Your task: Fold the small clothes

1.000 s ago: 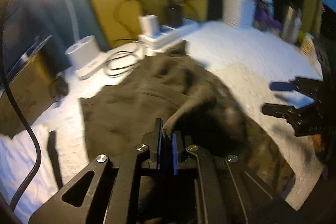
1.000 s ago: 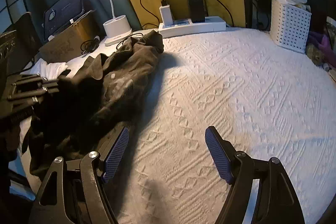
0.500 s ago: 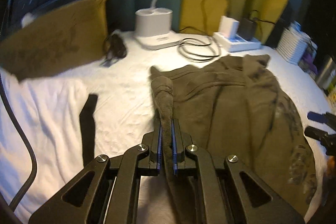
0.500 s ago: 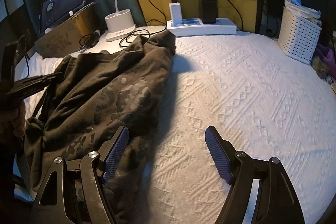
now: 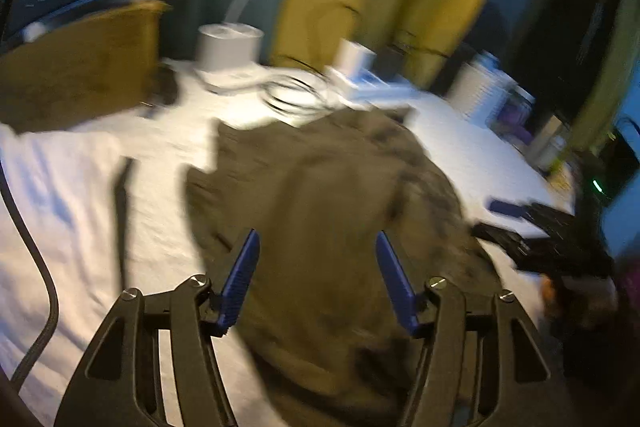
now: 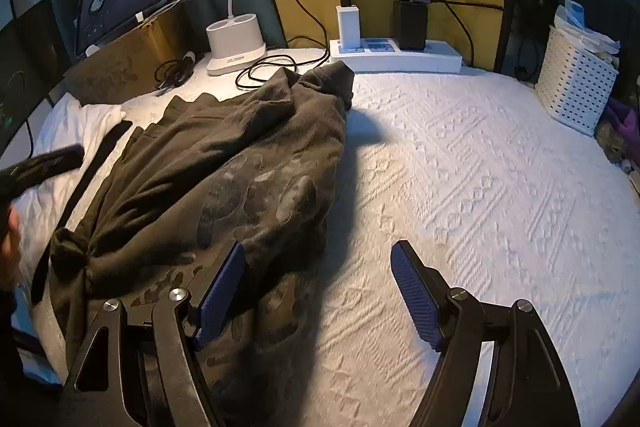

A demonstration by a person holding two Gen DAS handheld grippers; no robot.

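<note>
Between grasps: dark garment [image 6: 224,179] lies rumpled on the white bedspread [image 6: 480,187], neither gripper holding it.

Garment occupies the left half of the bed, bunched sleeve end at near left, cuff at far end by the power strip [image 6: 396,57]. Left gripper [image 5: 316,281] hovers over the cloth, fingers spread wide, empty; view blurred. Right gripper [image 6: 320,291] also wide and empty, its left finger [image 6: 222,291] over the garment's near edge; contact cannot be told. Judged next: pick an edge or sleeve and fold inward.

one garment [image 6: 224,163], one lamp [image 6: 236,43], one basket [image 6: 576,79], two chargers [image 6: 348,23].
</note>
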